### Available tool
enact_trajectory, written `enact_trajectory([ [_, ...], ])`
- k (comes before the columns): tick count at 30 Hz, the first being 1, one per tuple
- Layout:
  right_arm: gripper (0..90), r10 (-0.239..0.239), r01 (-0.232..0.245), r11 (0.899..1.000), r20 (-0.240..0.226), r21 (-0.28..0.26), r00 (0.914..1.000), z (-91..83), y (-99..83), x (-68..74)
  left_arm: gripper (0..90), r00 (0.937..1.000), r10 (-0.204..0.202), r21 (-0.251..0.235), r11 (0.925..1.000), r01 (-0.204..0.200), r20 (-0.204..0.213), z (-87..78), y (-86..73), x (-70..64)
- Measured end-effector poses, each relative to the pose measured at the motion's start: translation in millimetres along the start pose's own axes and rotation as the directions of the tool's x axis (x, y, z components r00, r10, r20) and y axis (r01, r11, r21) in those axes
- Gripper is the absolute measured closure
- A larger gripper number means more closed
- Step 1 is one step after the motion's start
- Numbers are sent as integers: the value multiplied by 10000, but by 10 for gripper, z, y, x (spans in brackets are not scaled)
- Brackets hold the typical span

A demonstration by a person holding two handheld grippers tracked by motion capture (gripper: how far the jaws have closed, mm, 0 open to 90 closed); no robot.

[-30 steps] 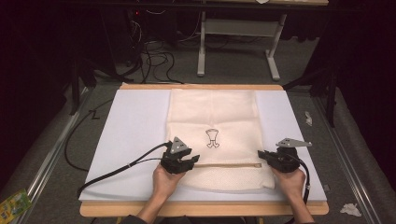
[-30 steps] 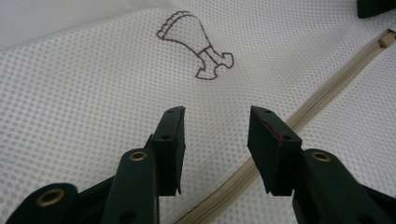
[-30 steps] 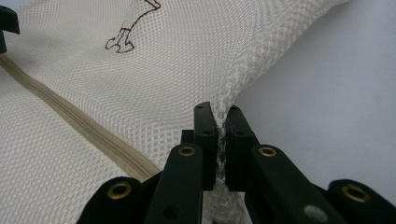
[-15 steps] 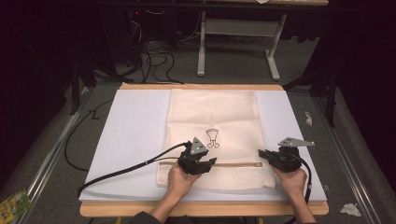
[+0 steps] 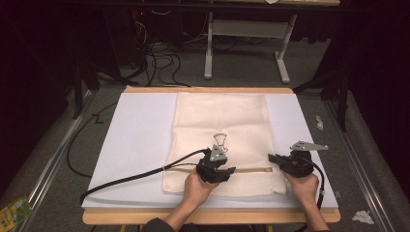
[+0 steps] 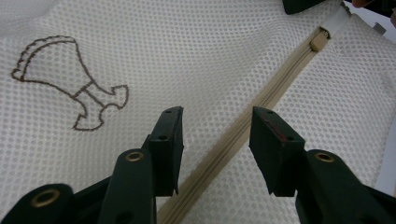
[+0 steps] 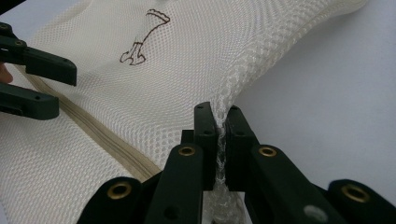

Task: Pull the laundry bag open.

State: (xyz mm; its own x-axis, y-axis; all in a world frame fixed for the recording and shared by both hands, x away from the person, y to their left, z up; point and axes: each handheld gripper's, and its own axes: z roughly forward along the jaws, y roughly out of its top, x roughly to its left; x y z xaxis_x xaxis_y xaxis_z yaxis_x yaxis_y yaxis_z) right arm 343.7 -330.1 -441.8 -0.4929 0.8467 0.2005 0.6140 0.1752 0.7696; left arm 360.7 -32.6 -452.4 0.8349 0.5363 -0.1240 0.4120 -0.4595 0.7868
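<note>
- Mesh laundry bag [image 5: 221, 125]: cream, net-weave, lying flat near the middle of the white pad [image 5: 140, 130] that covers the table; its long axis runs away from the person, and its near end lies between the two grippers.
- Zipper [image 5: 251, 169]: beige, running across the bag's near end from side to side. In the left gripper view the zipper [image 6: 243, 133] passes diagonally between the jaws, with its end stop at the upper right.
- Embroidered emblem [image 5: 220, 140]: brown outline stitched on the bag, just beyond the left gripper; also seen in the left gripper view [image 6: 70, 79] and the right gripper view [image 7: 144, 37].
- Left gripper [image 5: 231, 169]: held in the person's left hand [image 5: 196, 189], low over the bag's near end. In its own view the left gripper [image 6: 216, 140] has its jaws parted, one on each side of the zipper line, with nothing between them but the mesh below.
- Right gripper [image 5: 271, 158]: held in the person's right hand [image 5: 305, 186] at the bag's right edge. In its own view the right gripper [image 7: 220, 135] has its jaws pressed together on a pinched fold of mesh, which rises from the pad in a ridge.
- Cable [image 5: 125, 180]: black, trailing from the left gripper across the pad to its near left edge.
</note>
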Motion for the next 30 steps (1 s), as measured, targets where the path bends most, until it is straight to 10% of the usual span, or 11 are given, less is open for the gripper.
enact_trajectory([
  [30, 875, -79, 77, 9999, -215, -124, 9997, -37, 107, 68, 604, 9937, -81, -219, 9997, 106, 1120, 260, 146, -303],
])
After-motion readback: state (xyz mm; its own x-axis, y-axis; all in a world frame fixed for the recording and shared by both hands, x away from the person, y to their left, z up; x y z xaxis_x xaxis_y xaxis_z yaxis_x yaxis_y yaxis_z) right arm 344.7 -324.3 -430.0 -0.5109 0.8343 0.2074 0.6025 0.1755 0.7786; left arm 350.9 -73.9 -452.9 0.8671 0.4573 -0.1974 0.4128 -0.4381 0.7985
